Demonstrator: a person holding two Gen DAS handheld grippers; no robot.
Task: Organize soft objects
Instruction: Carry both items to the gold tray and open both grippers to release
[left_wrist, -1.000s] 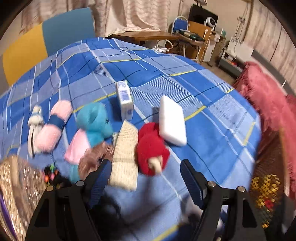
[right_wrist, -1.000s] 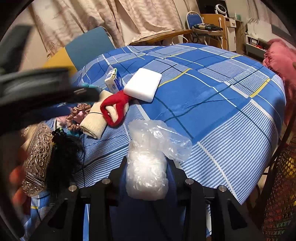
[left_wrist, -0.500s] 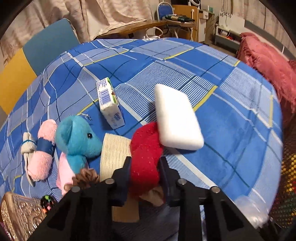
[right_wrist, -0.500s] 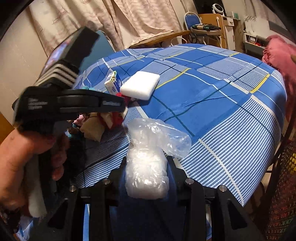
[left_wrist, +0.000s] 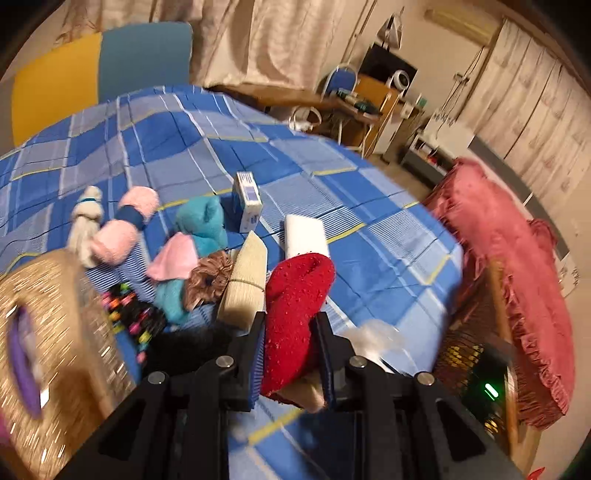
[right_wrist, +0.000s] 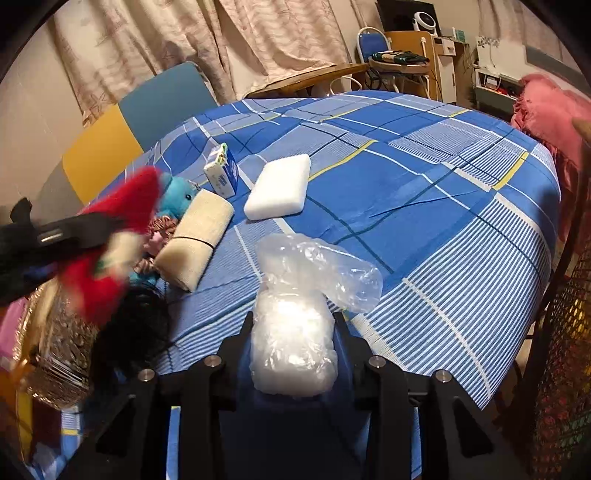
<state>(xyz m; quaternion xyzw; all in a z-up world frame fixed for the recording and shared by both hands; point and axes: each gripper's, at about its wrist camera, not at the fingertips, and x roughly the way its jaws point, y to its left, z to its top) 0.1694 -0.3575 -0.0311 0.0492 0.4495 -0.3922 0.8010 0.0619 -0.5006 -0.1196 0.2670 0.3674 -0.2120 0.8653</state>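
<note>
Since a second ago the left gripper (left_wrist: 291, 347) has closed on the red sock (left_wrist: 295, 306) and lifted it off the blue plaid cloth (right_wrist: 424, 192); the sock now hangs clear, at nine o'clock in the right wrist view, above the gold basket (left_wrist: 55, 332). The right gripper (right_wrist: 293, 354) clamps a clear plastic bag (right_wrist: 295, 332). On the cloth, the cream rolled towel (right_wrist: 195, 240) lies at ten o'clock of that bag, the white sponge (right_wrist: 279, 188) at twelve.
</note>
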